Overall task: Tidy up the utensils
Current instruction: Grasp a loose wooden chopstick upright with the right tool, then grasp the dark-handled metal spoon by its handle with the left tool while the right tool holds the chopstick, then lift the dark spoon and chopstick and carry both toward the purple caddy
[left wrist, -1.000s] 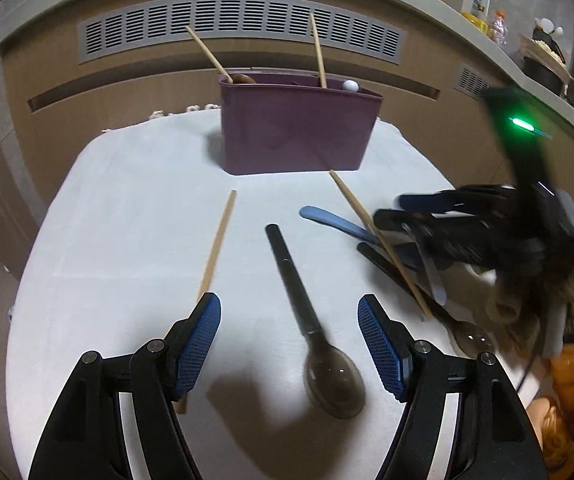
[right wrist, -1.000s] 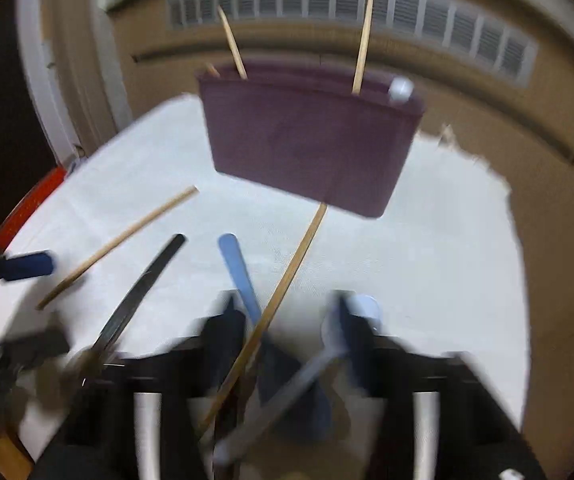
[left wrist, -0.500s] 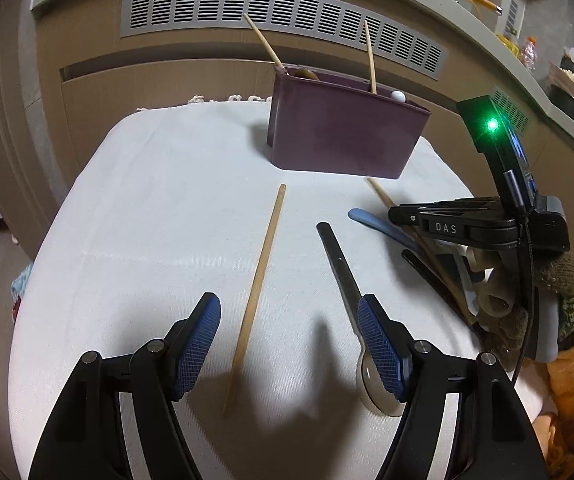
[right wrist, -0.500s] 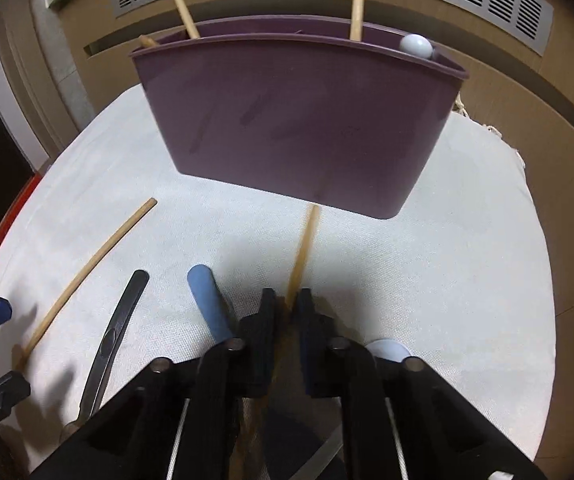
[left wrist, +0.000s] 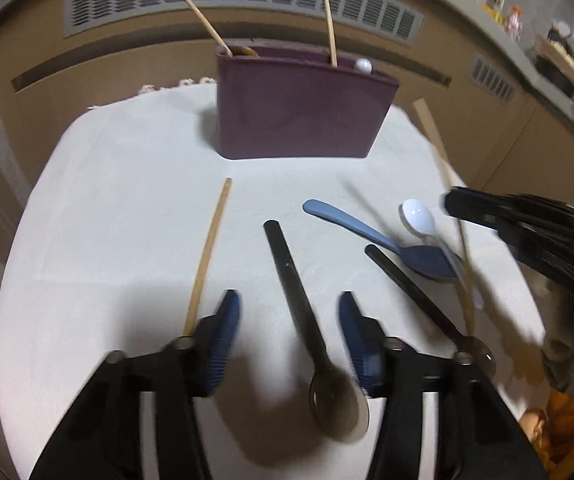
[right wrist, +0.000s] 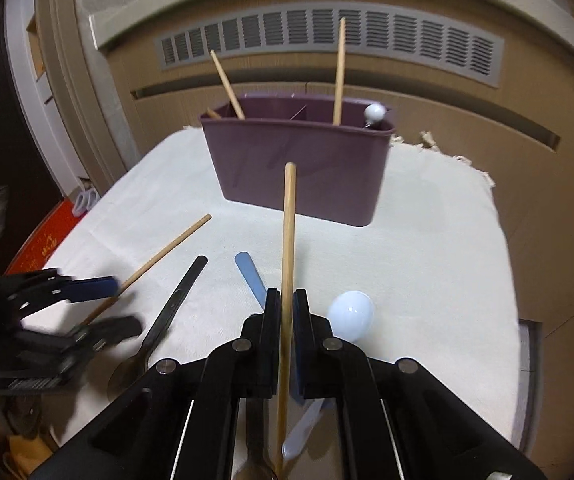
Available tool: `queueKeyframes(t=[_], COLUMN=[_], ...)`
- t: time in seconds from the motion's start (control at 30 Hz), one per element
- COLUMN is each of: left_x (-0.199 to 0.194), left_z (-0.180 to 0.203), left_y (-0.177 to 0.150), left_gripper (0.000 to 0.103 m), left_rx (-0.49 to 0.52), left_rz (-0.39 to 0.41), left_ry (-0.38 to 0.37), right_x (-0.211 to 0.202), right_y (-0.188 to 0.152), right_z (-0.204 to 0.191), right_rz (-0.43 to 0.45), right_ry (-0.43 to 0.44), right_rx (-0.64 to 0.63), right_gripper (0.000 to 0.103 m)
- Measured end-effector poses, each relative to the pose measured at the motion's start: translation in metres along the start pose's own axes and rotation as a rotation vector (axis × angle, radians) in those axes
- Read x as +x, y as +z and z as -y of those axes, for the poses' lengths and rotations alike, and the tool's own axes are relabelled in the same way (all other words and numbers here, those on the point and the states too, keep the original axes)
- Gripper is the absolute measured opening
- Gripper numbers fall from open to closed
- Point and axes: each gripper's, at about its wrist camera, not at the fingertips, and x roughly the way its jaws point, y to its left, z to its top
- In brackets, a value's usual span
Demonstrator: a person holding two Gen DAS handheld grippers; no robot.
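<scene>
Wooden chopstick (right wrist: 288,248) pinched between pressed-together right gripper (right wrist: 286,312) fingers, tip raised mid-frame before purple utensil holder (right wrist: 299,160). Left gripper (left wrist: 289,328) spread wide, straddling dark spoon (left wrist: 307,320) at lower centre.

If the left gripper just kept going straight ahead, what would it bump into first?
Probably the dark spoon lying between the open left gripper fingers, if it stays low. Higher up, likely the purple box beyond. Depth is unclear.

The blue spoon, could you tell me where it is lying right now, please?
The blue spoon lies on the white cloth in front of the purple holder, right of the long dark spoon, beside the white spoon.
</scene>
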Motion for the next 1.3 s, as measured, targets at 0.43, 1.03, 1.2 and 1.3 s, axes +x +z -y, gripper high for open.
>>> queueKeyframes(t=[0.43, 1.03, 1.2, 1.3], left_x=[0.057, -0.013, -0.06, -0.076], left_z=[0.012, 0.037, 0.037, 0.029], left_y=[0.045, 0.016, 0.006, 0.013], left_gripper=[0.027, 0.012, 0.012, 0.012], left_rx=[0.034, 0.101, 0.082, 0.045], left_rz=[-0.138, 0.041, 0.153, 0.19], left_ry=[0.147, 0.035, 0.002, -0.009], right_x=[-0.007, -0.042, -0.053, -0.036], right_y=[-0.012, -0.02, -0.022, -0.021], right_z=[0.014, 0.002, -0.005, -0.007], right_rz=[0.042, 0.075, 0.077, 0.015], right_ry=[0.038, 0.052, 0.057, 0.076], right_rx=[0.043, 0.017, -0.017, -0.03], right_gripper=[0.007, 0.007, 0.007, 0.008])
